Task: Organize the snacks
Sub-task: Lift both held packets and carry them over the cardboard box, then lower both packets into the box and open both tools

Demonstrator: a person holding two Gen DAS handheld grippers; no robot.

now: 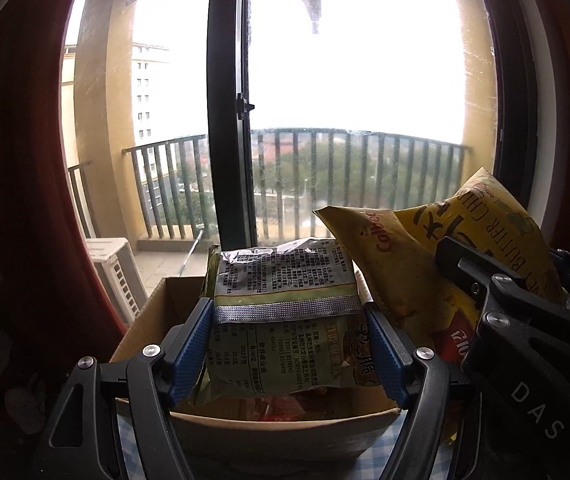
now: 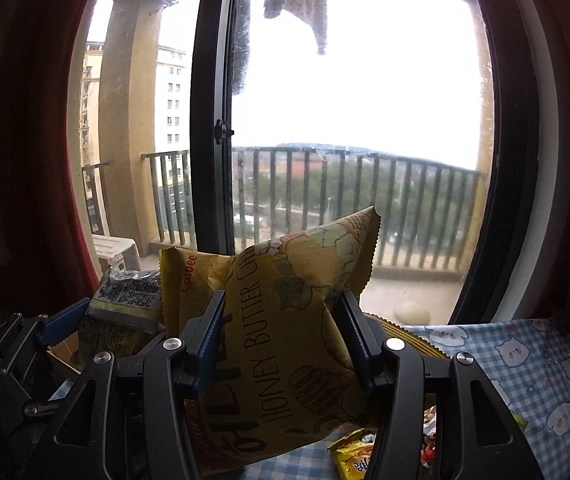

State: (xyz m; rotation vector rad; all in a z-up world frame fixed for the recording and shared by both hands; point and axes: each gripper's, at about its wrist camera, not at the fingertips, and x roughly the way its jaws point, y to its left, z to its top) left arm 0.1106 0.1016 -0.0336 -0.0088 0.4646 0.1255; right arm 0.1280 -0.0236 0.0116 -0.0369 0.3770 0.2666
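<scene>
Landmark: cardboard box [image 1: 153, 312], open top, on the blue checked cloth over the surface [image 2: 525, 360]; all places given rel. to it.
Left tongs [image 1: 287, 344]: clamped on green snack pack [image 1: 285, 320], blue pads pressing both side edges; pack held over the box opening, near its front wall.
Right tongs [image 2: 281, 344]: clamped on yellow chip bag [image 2: 285, 340], pads biting mid-body on both sides; bag sits just right of the box, next to the green pack, prob. touching it, can't confirm.
Handling, green pack: looks light, thin crinkly foil, soft; slippery film, so the grip depends on the ribbed pads. Best hold = across the width below the silver seam, as now. Contents likely brittle, so don't squeeze harder.
Handling, yellow bag: puffy, air-filled, light; film dents under the pads (creases visible at both). Chips fragile, bag could pop or slide if pinched tight. Safer hold = near the crimped end seam or a gentle mid-body pinch.
Look, green pack: pale green w/ silver back seam, dense black print, brown burger-like picture at lower right; back side faces the camera.
Look, yellow bag: mustard yellow, "HONEY BUTTER CHIP" text, red brand logo, leaf + honey-dipper drawings, zigzag-cut ends.
Also seen: more snack packs [image 2: 355, 460] loose on the cloth right of the box; red/orange packs inside the box, details unclear.
</scene>
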